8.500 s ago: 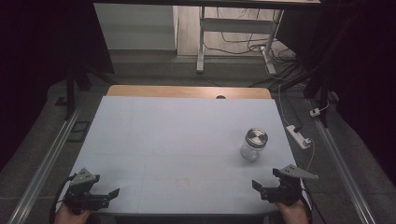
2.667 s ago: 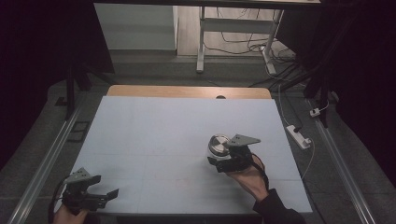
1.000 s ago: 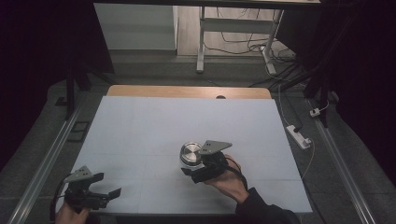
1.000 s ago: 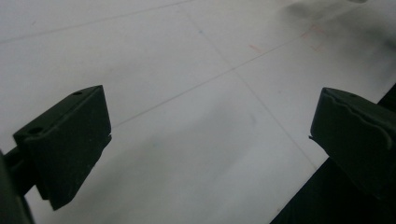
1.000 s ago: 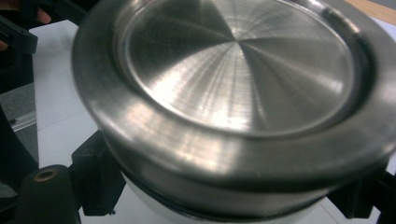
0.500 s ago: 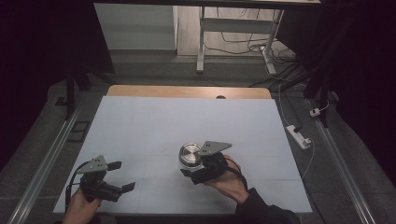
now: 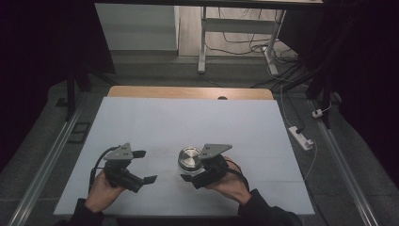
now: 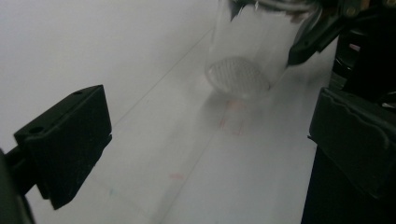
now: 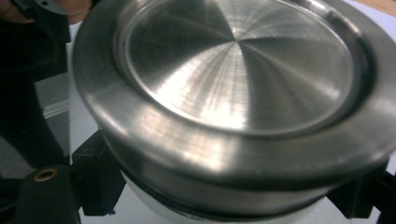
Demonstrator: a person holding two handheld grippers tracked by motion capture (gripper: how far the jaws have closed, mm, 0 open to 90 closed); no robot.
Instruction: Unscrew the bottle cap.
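White sheeting covered the long table point(image 7: 188, 117), where a clear glass jar with a brushed-metal lid point(image 7: 189, 159) stood near the front middle, pinched by the right gripper point(image 7: 194, 176); the left gripper point(image 7: 146, 165), jaws spread, pointed toward it.

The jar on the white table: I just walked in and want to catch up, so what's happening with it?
A person works with a gripper in each hand. The right gripper is shut on the glass jar, just below its metal lid, and the jar stands upright on the table. The left gripper, jaws open and empty, points at the jar from the side, apart from it. The lid is on.
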